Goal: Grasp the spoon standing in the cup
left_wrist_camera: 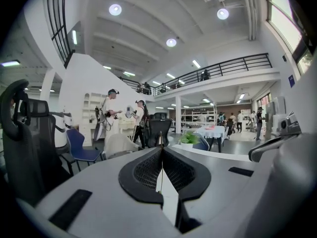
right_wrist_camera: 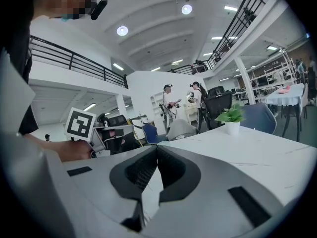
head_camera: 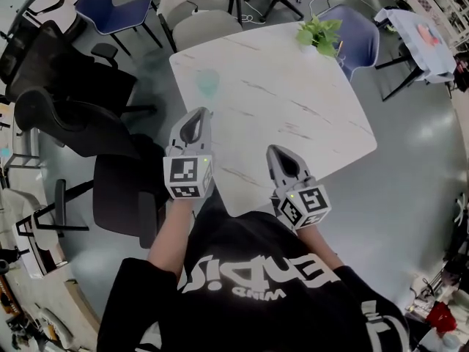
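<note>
Left claw (head_camera: 198,116), lower centre-left of the head view: jaws pressed together, nothing between them. Right claw (head_camera: 275,152), lower centre: likewise closed and empty. Both sit at the near edge of the white marbled counter (head_camera: 293,101). The cup (head_camera: 208,83), pale green and faint, stands higher in frame, well apart from both; its spoon cannot be made out. Potted plant (head_camera: 320,34) upper right. Assessment: approach stage. Next, one claw must open and align on the spoon's handle.

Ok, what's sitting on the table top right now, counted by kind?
pale green translucent cup: 1
small green potted plant: 1
spoon: too small to make out, not counted
Total on the white marbled table: 2
</note>
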